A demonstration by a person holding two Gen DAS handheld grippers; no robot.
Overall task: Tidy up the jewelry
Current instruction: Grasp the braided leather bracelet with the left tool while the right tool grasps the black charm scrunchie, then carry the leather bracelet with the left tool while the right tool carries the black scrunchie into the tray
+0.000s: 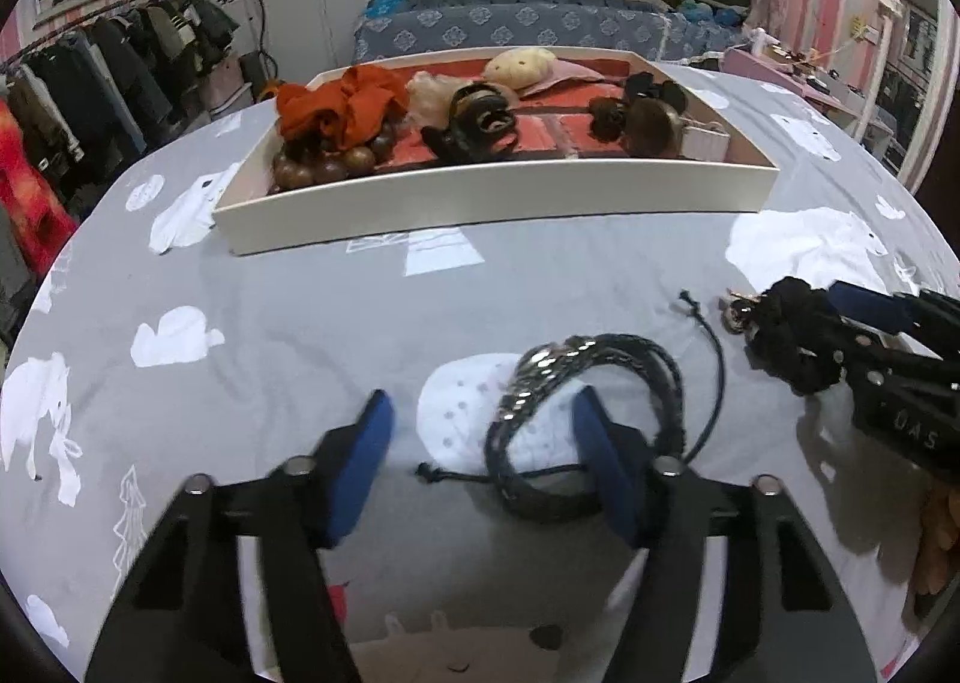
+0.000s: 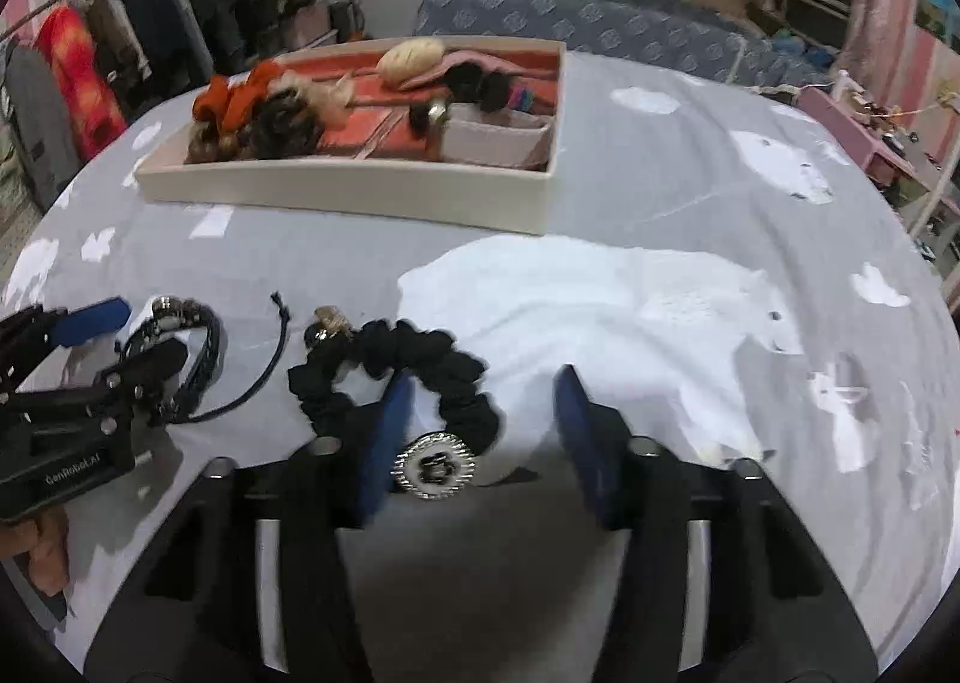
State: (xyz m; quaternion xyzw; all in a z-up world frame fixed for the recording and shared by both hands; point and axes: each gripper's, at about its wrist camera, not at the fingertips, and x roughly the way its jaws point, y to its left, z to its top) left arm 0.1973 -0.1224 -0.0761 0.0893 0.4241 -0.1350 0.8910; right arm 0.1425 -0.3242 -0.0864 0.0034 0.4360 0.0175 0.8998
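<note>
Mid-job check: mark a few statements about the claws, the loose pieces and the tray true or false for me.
1. The black braided bracelet with a metal clasp lies in the white red-lined tray. False: it lies on the grey printed cloth in front of the tray.
2. One of the right claw's fingers sits inside the black fabric scrunchie's loop. True.
3. The orange fabric scrunchie is in the tray. True.
4. Both claws are at the same item. False: the left claw is at the bracelet, the right at the black scrunchie.
</note>
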